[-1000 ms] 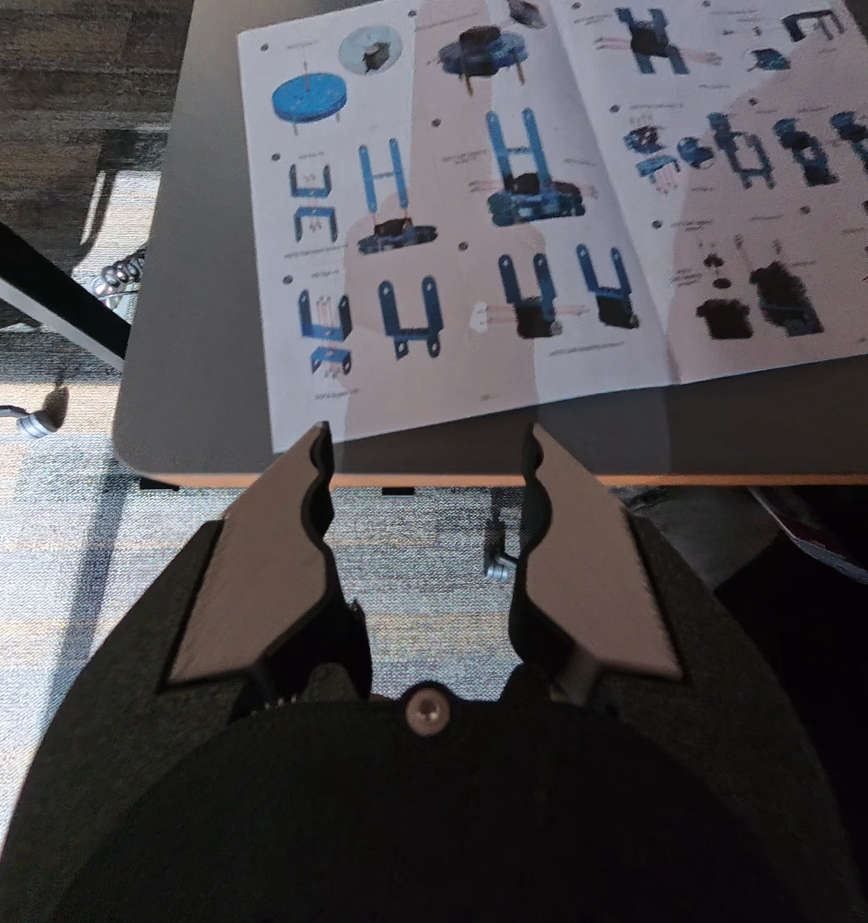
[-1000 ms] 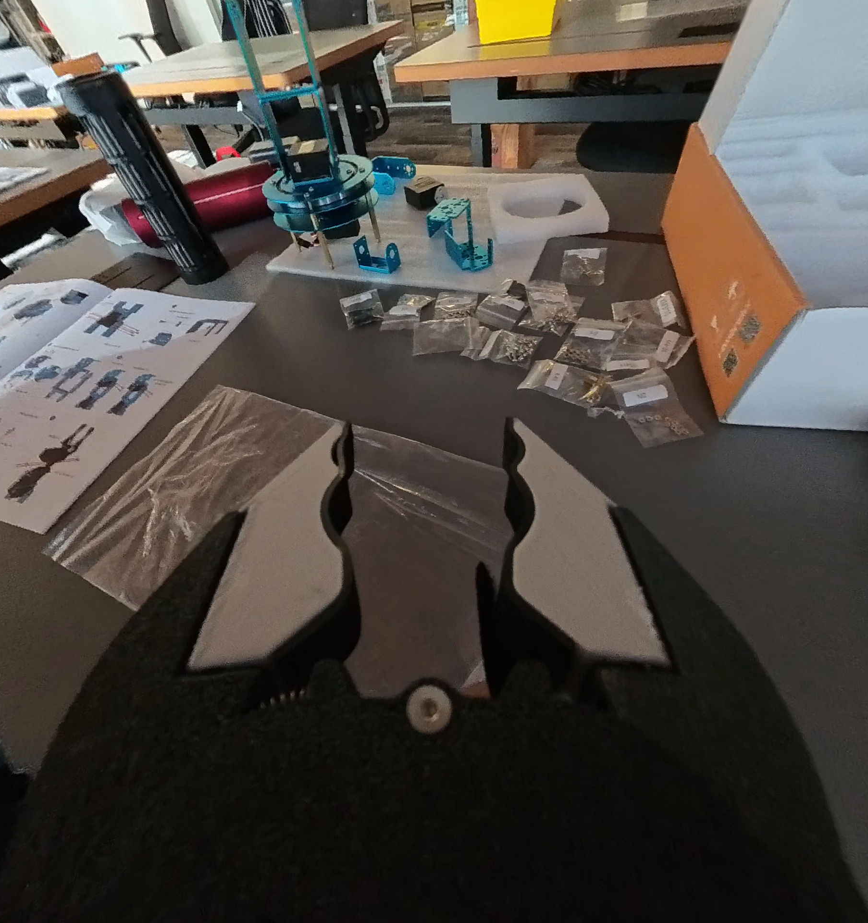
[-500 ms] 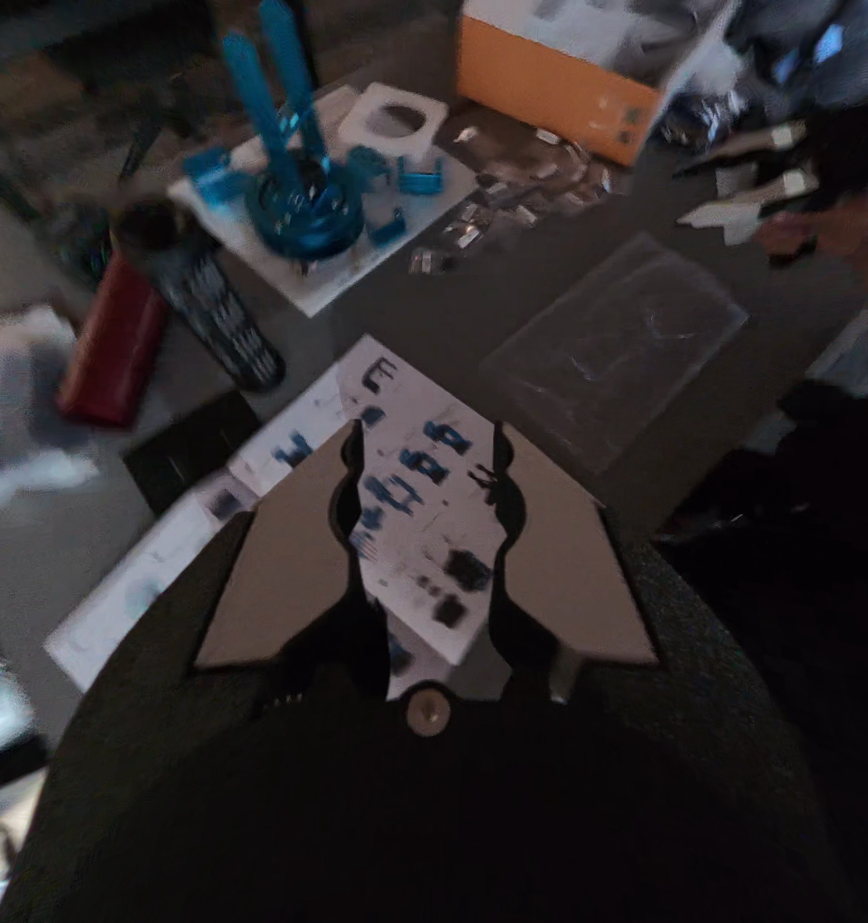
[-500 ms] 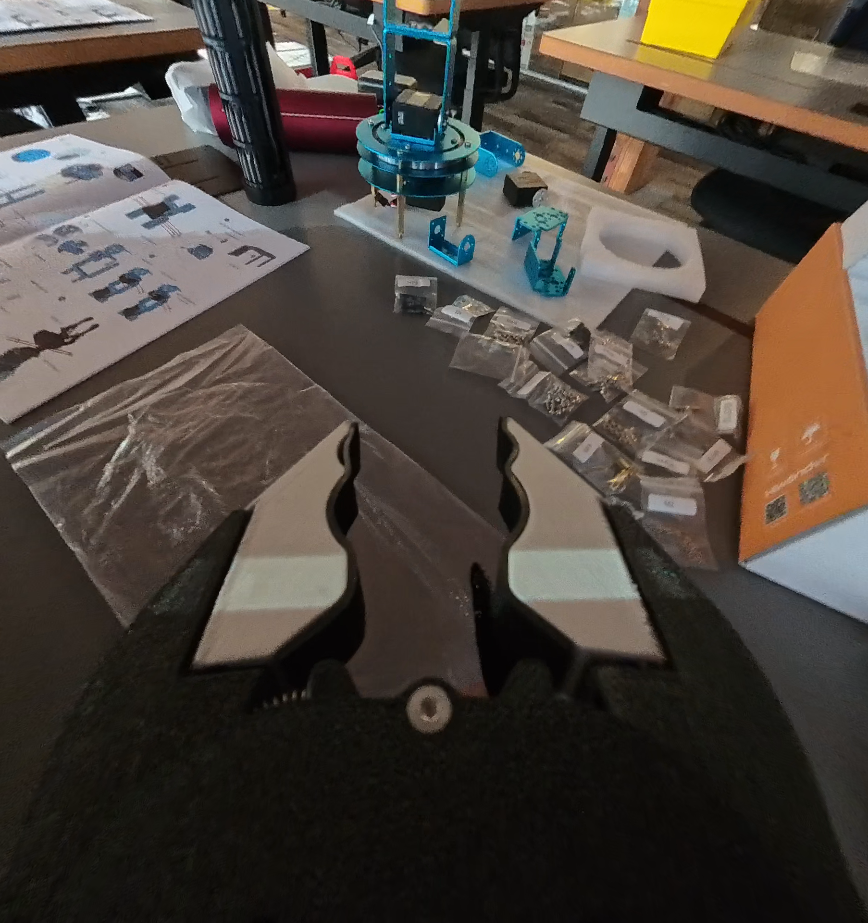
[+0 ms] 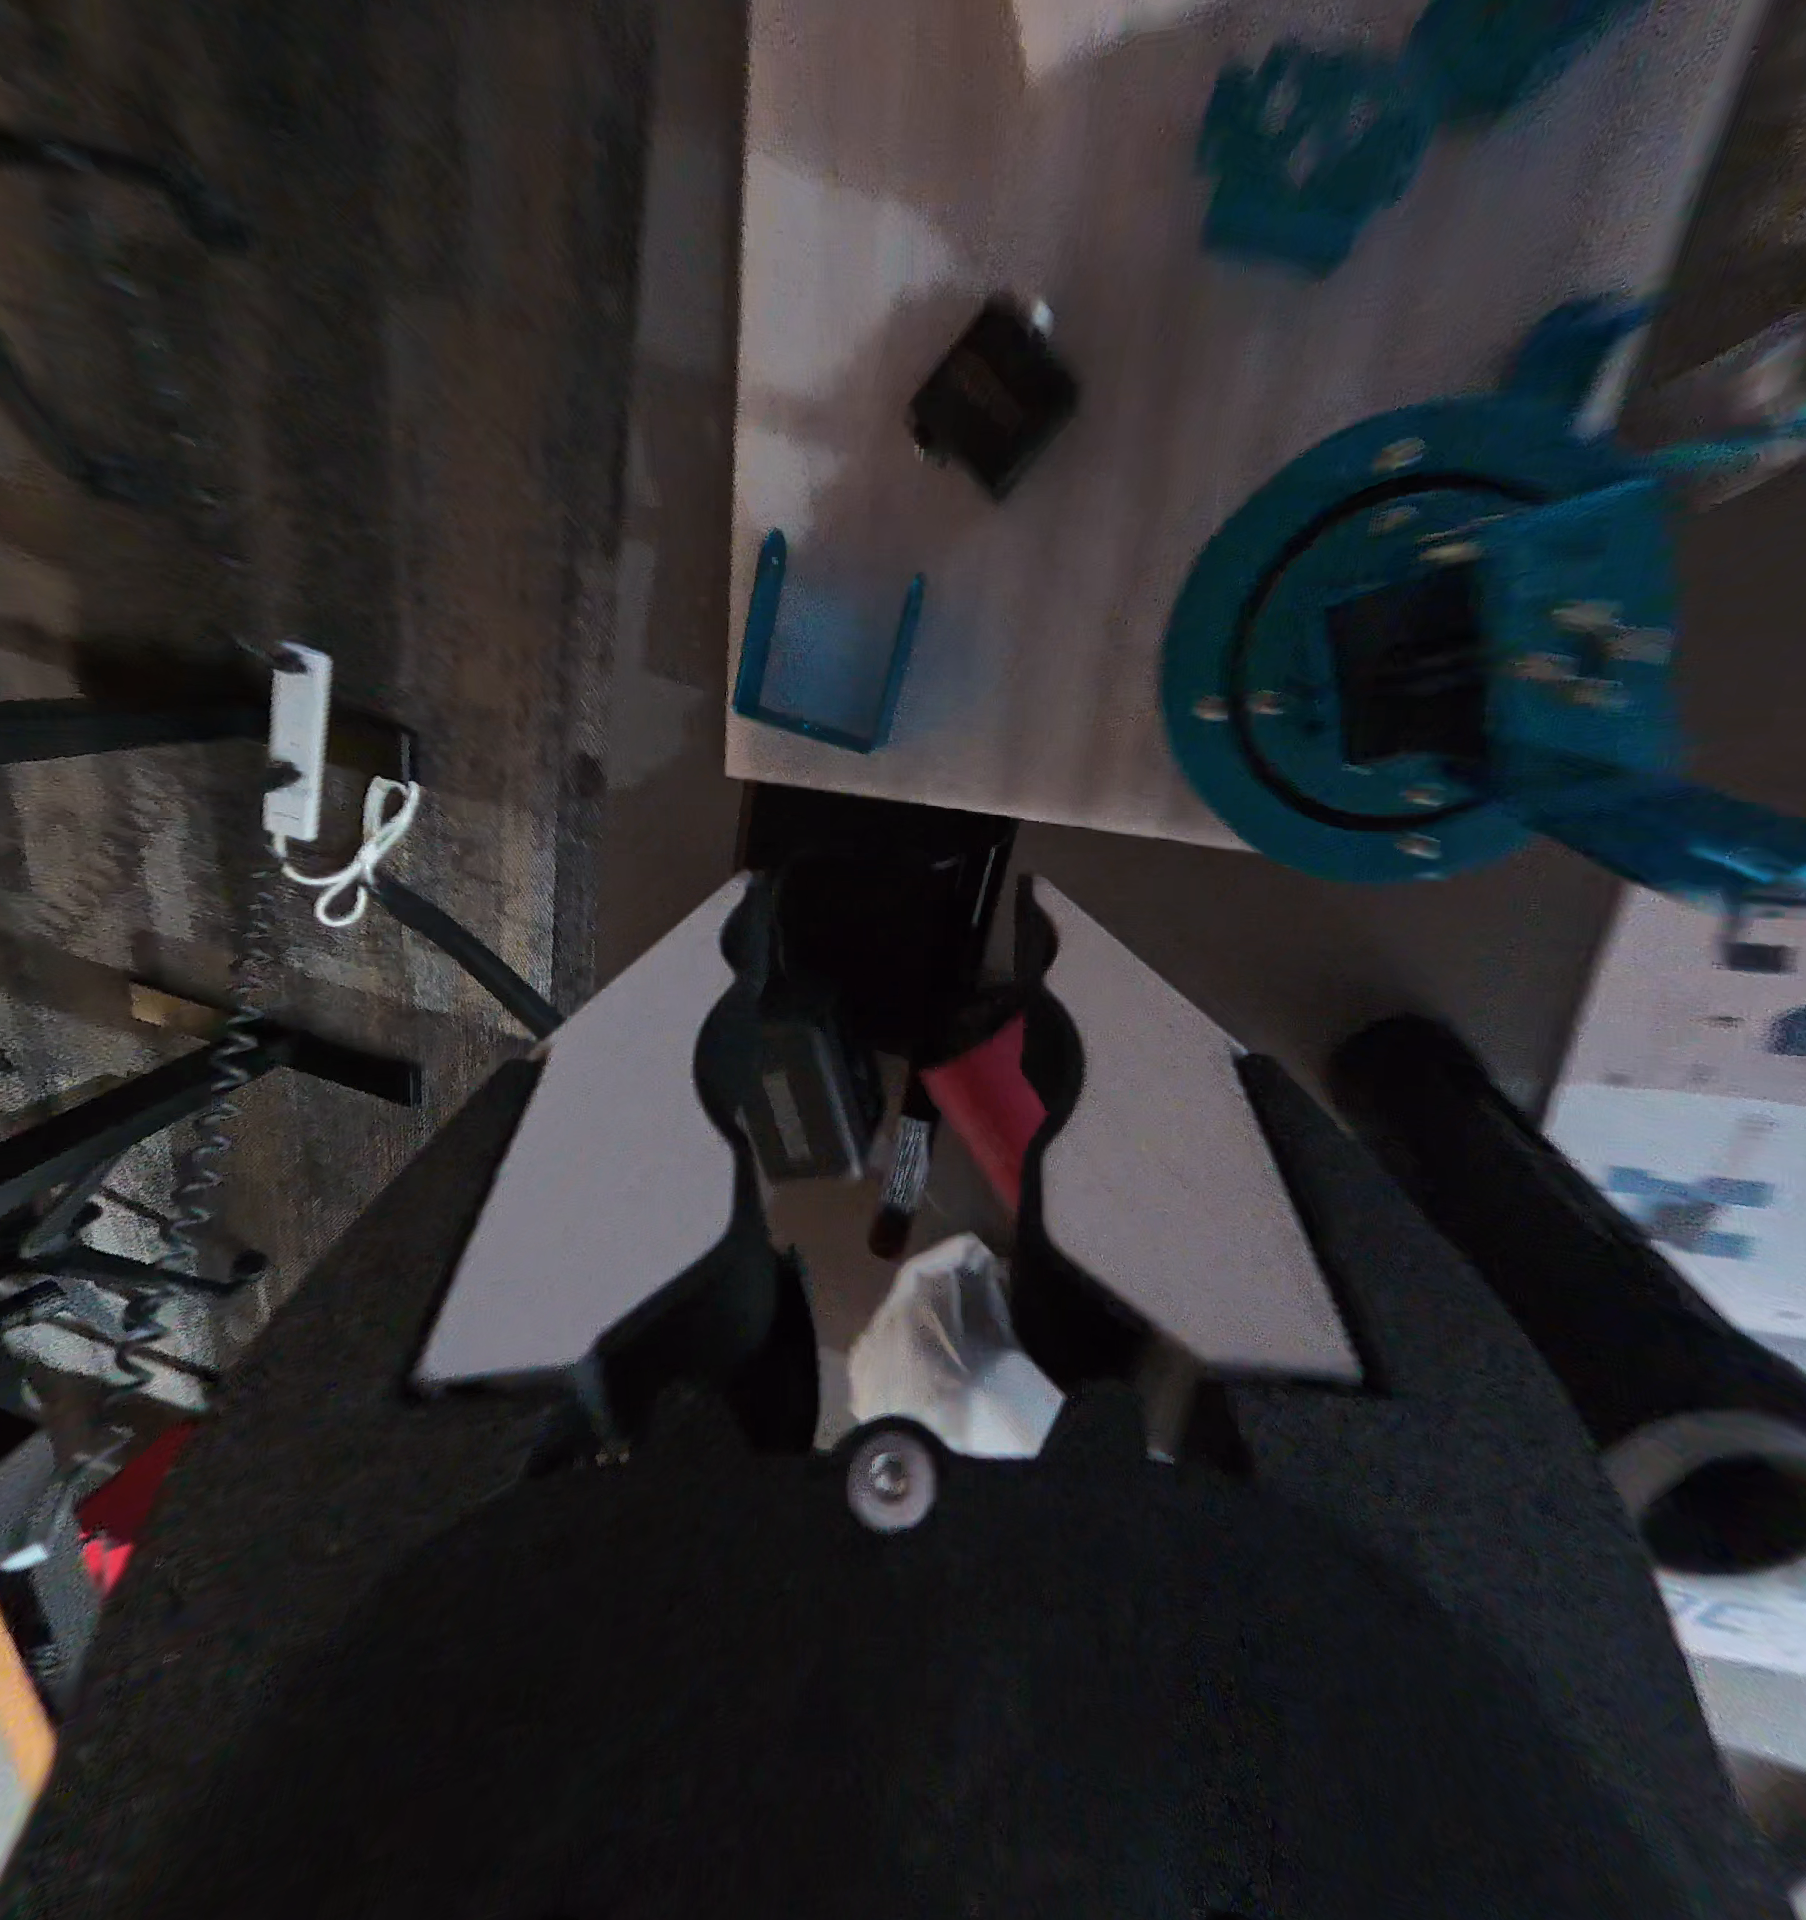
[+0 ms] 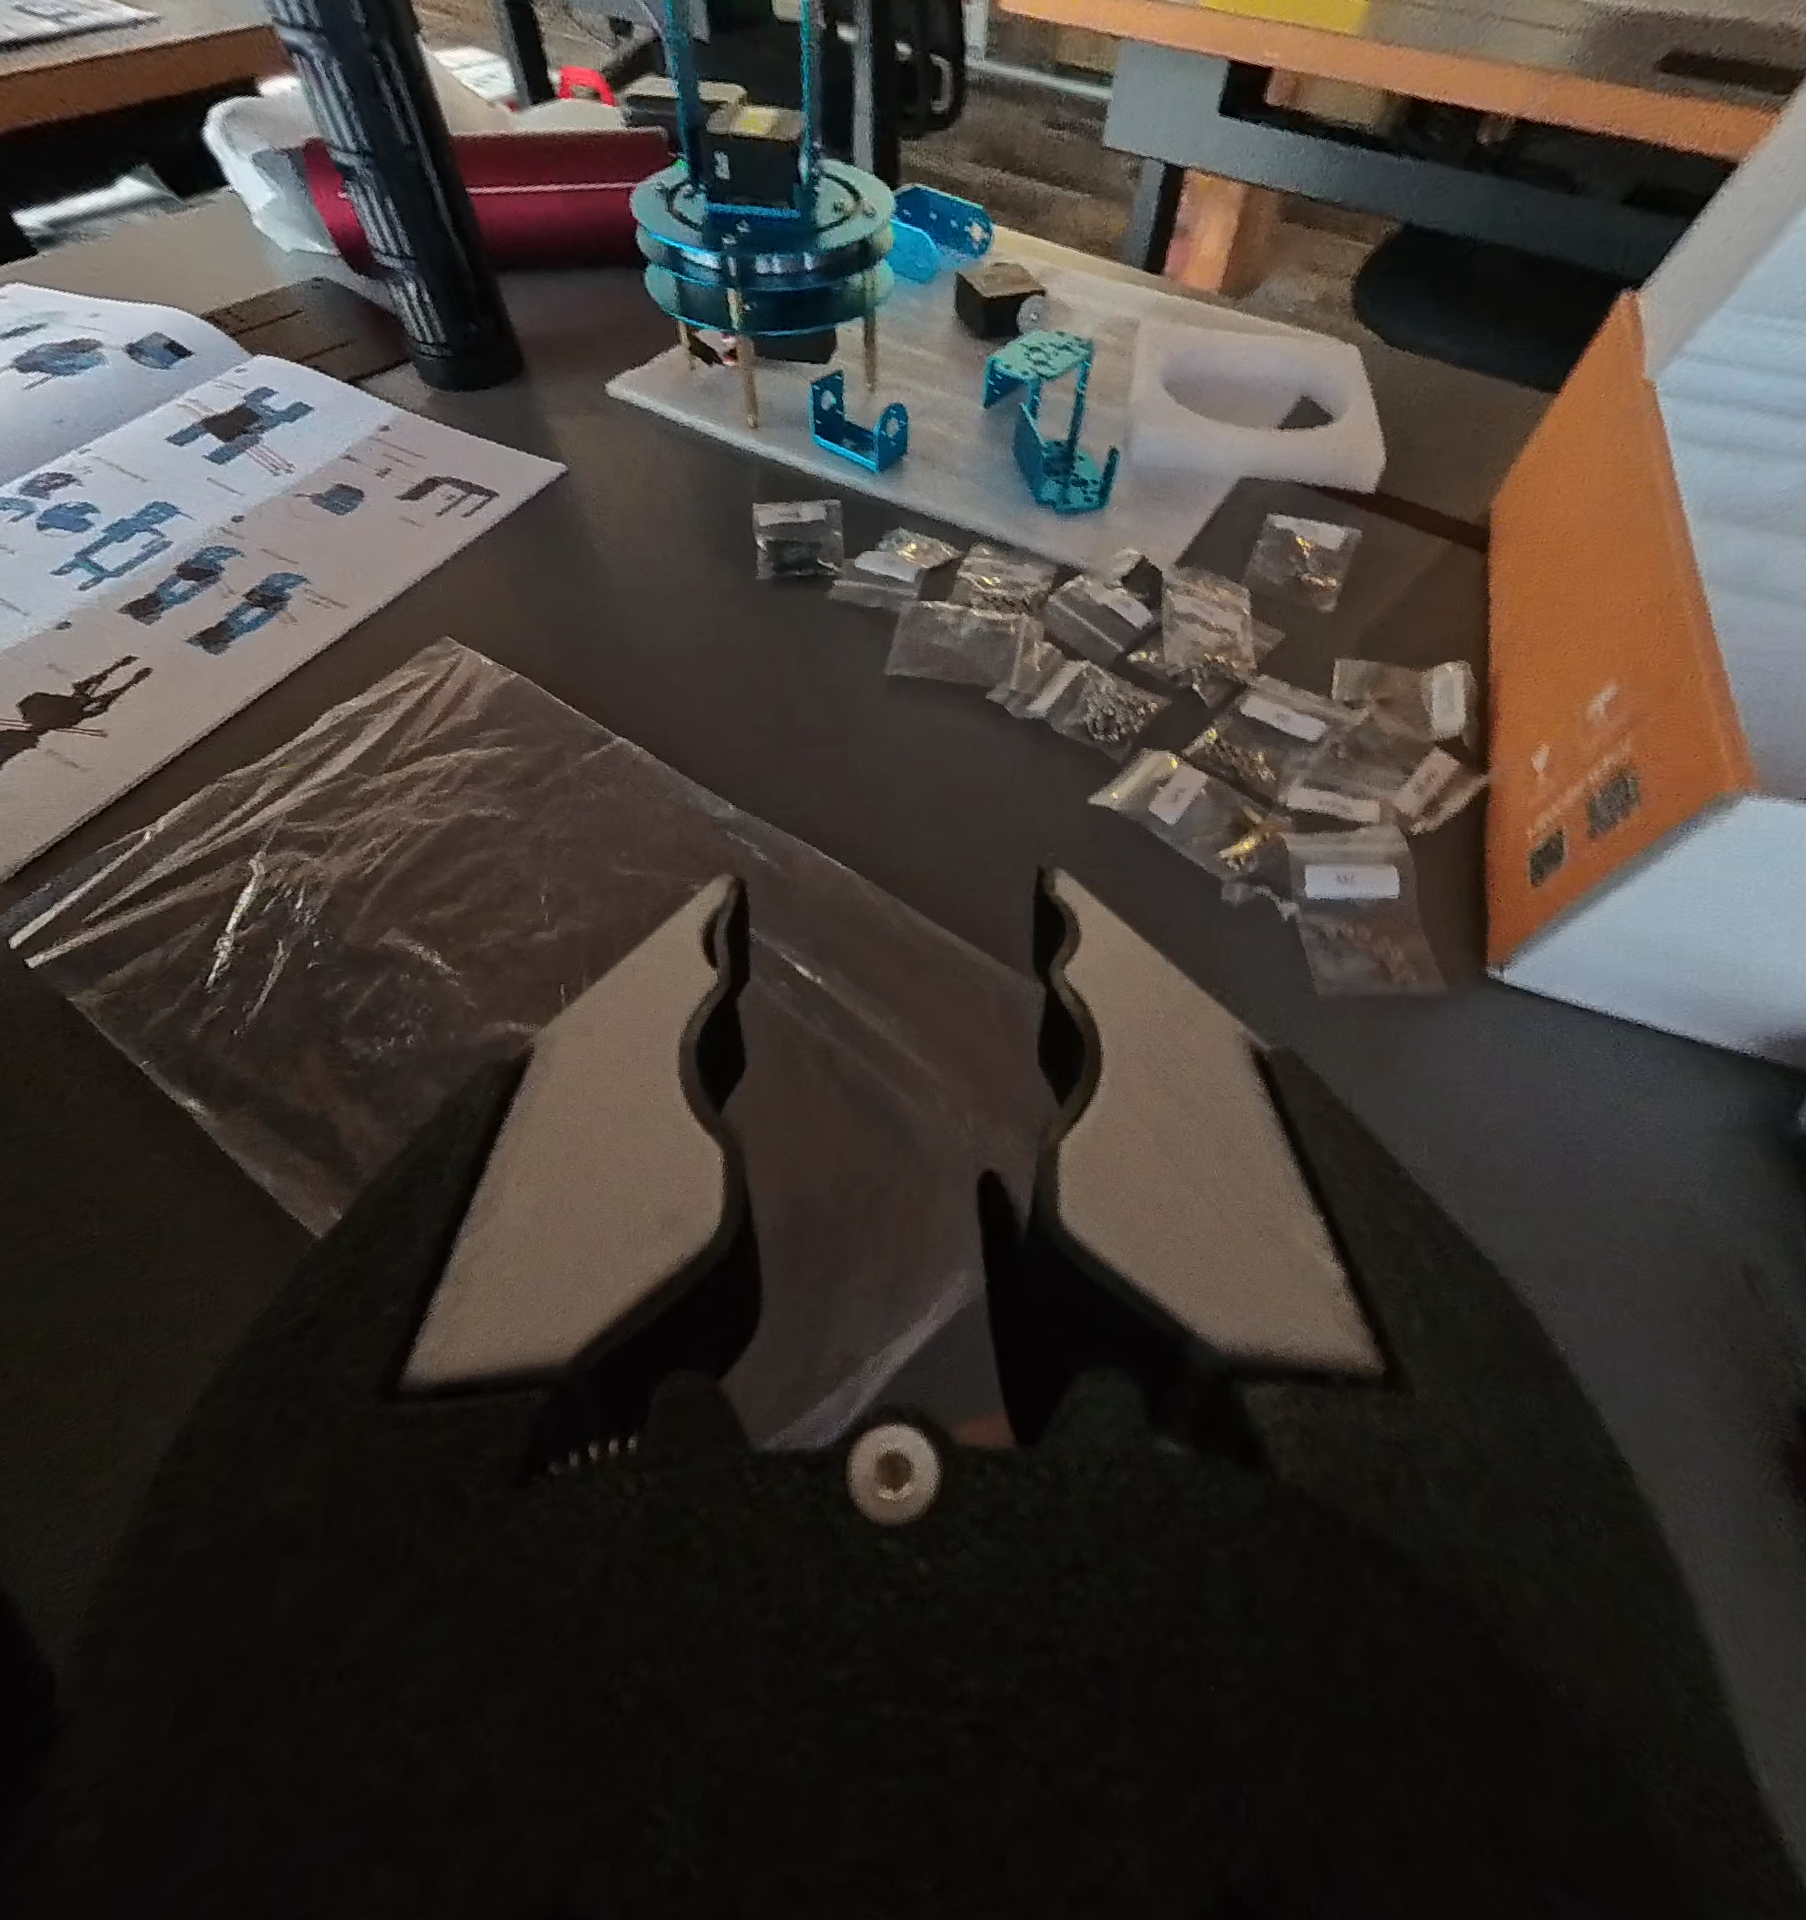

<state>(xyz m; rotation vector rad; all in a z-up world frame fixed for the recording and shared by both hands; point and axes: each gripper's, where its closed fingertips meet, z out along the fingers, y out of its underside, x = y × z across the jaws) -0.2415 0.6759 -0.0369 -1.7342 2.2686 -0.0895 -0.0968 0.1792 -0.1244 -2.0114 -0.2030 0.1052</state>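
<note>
Left gripper (image 5: 883, 914) spread wide, pinching nothing, hanging above a dark table edge with a red tube (image 5: 982, 1101) and crumpled white plastic (image 5: 940, 1340) seen between its fingers. Just beyond, a white foam sheet (image 5: 1065, 665) bearing a blue U-bracket (image 5: 826, 665), a black servo (image 5: 992, 400) and a blue round base assembly (image 5: 1398, 665); all blurred. Right gripper (image 6: 894, 904) likewise spread, empty, poised over a clear plastic bag (image 6: 411, 831) lying flat on the dark table (image 6: 670, 613). Beside the bag, an open instruction booklet (image 6: 151, 540); farther off, small hardware packets (image 6: 1138, 665) near an orange and white box (image 6: 1605, 675).
</note>
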